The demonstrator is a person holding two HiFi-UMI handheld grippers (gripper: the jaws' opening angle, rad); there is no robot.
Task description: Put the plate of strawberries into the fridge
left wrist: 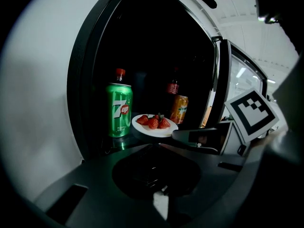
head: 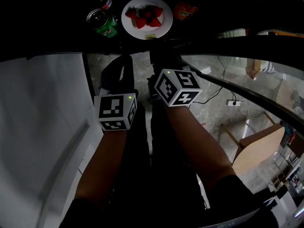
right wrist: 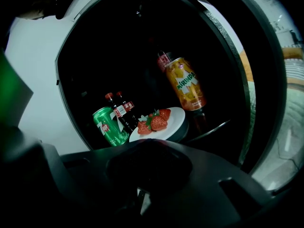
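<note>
The white plate (head: 159, 25) with several red strawberries (head: 145, 17) rests on a dark shelf inside the fridge; it also shows in the left gripper view as the plate (left wrist: 142, 126) and in the right gripper view as the plate (right wrist: 176, 117). My right gripper (head: 164, 51) reaches to the plate's near rim; whether its dark jaws still touch that rim is not visible. One of its fingers (left wrist: 197, 137) points at the plate. My left gripper (head: 118, 69) hangs lower left of the plate, its dark fingers apart and holding nothing.
A green 7up can (head: 102, 23) stands left of the plate, with cola bottles (right wrist: 121, 109) behind it. An orange Mirinda can (head: 185, 9) stands to the right. The glass door (head: 247, 87) swings open at the right. A white panel (head: 42, 127) is on the left.
</note>
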